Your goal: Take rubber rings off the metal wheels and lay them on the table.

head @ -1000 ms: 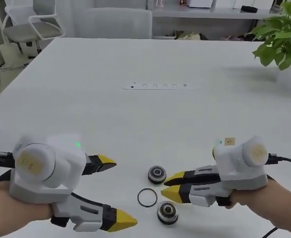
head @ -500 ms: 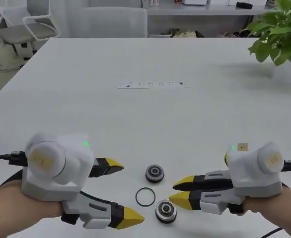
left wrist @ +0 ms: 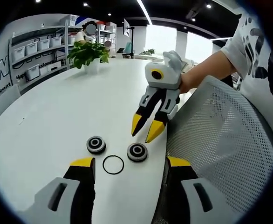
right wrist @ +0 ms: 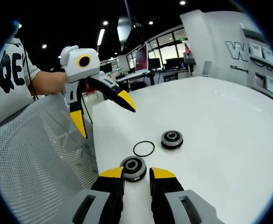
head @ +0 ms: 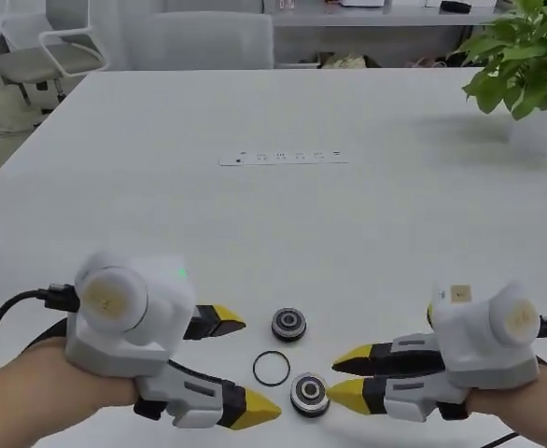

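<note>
Found bare worktop (head: 255, 224) across the whole middle, out to a flat socket strip (head: 283, 157) far off. Noted a potted plant (head: 521, 56) at the far right corner, well apart. Met clutter by the front edge: far wheel (head: 289, 324), near wheel (head: 310, 394), a loose ring (head: 271, 368) beside both. Saw the left claw (head: 248, 366), jaws spread wide, closing one side, and the right claw (head: 341, 375), jaws slightly apart, just beside the near wheel. Noticed a mesh chair back (left wrist: 220, 140) close by the near edge.
</note>
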### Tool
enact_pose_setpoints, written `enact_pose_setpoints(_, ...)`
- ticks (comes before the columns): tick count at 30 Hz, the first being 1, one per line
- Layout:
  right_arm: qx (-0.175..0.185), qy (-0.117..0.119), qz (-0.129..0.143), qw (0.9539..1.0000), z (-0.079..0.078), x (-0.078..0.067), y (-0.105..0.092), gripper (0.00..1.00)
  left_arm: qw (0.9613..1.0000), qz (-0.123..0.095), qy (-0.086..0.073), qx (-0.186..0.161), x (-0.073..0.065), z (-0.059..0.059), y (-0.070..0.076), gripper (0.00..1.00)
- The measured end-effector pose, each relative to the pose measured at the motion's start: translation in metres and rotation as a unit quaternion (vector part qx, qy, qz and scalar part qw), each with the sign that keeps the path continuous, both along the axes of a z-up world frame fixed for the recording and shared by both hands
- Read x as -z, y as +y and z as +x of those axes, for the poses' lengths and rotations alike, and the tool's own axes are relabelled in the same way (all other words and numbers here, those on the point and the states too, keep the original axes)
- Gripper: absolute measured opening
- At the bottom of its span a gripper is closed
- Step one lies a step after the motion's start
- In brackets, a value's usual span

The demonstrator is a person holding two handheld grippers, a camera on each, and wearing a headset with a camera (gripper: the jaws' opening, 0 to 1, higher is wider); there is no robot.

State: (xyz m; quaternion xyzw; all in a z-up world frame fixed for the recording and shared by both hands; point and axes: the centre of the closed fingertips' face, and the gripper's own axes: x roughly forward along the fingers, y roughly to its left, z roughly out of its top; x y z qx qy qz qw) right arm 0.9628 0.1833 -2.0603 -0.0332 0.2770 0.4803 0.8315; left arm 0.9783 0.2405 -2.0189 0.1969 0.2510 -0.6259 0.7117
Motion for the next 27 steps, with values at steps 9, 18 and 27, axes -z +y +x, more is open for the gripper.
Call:
enact_pose_setpoints(9, -0.010, -0.005, -0.014, 0.9998, -0.005, 0.009, -0.001, 0.18, 0.9998, 0.001, 0.011, 0.014, 0.005, -0.006, -0.011, 0.55)
enact_pose_setpoints(18, -0.010, -0.007, -0.021, 0.9997, -0.007, 0.017, -0.001, 0.17, 0.9995, 0.002, 0.019, 0.025, 0.010, -0.012, -0.020, 0.51)
enact_pose_setpoints(27, -0.010, -0.011, -0.025, 0.9996, -0.006, 0.020, 0.000, 0.16, 0.9992, 0.008, 0.021, 0.034, 0.017, -0.015, -0.027, 0.44)
